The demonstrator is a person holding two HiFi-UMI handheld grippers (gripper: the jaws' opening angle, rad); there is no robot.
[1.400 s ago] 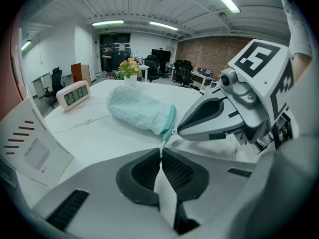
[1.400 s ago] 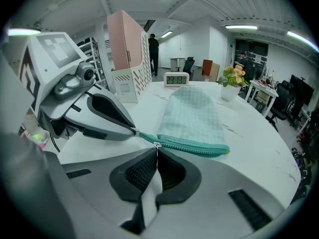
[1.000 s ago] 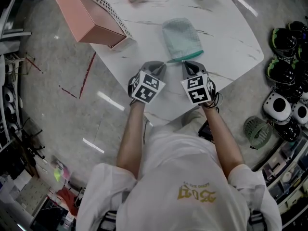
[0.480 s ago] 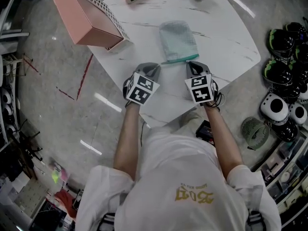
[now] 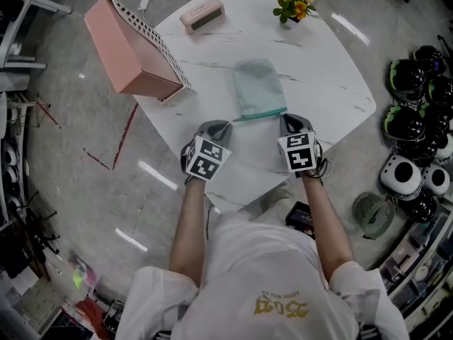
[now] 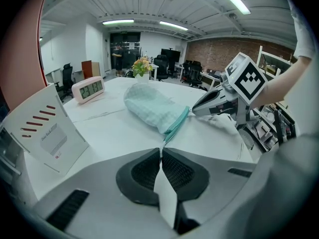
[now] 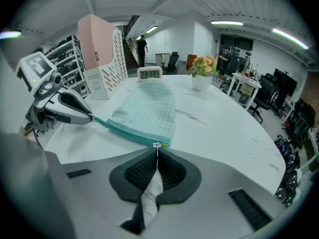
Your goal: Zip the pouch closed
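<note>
While the pouch (image 5: pixel 257 87) lies upper-middle in the head view on the table (image 5: pixel 333 69), the left gripper (image 5: pixel 227 124) pinches its left zipper end. The right gripper (image 5: pixel 284 117) is clamped on the zipper pull (image 7: pixel 157 145).

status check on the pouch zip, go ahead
Left gripper shut on teal zipper tail. Right gripper shut on small silver zipper pull at corner of mint-green checked fabric pouch. Nothing blocking the zipper line.
</note>
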